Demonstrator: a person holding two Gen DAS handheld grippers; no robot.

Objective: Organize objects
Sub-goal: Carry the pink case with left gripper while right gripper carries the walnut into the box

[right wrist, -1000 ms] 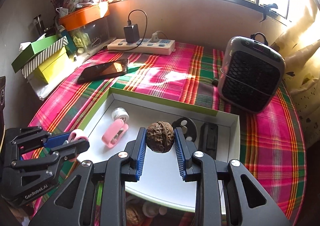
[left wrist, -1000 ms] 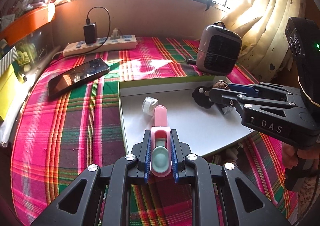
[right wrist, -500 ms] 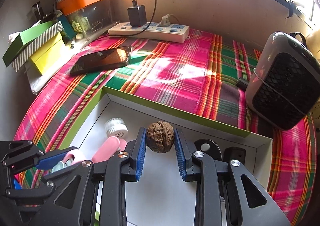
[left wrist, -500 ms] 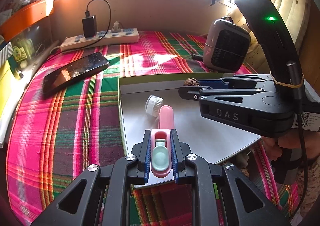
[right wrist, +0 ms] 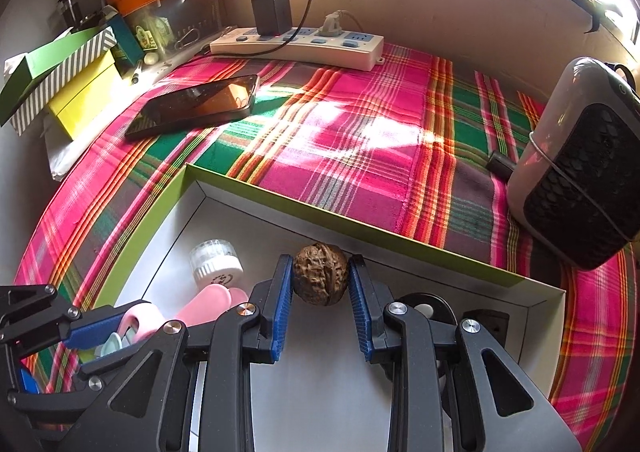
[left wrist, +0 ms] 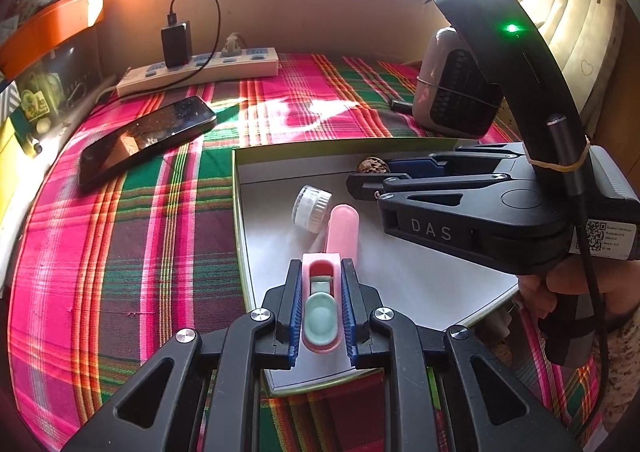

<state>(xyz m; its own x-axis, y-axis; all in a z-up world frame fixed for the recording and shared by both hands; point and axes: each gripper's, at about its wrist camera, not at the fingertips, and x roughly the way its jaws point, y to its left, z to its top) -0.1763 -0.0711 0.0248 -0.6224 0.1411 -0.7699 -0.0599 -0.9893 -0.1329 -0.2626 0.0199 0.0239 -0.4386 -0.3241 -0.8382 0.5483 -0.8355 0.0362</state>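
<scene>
My left gripper is shut on a small pink clip with a pale green tab, held over the near left part of the white box with green sides. A second pink piece and a small white jar lie inside the box just ahead. My right gripper is shut on a brown walnut above the box floor, close to its far wall. In the left wrist view the right gripper reaches in from the right, the walnut at its tip.
A black phone lies on the plaid cloth left of the box. A white power strip with a charger runs along the back wall. A small heater stands at the right. Boxes are stacked at the far left. Dark items sit in the box's right corner.
The right gripper has carried the walnut forward and down, toward the box's far wall, swinging across the left wrist view. The left gripper has barely shifted, still over the box's near left edge.
</scene>
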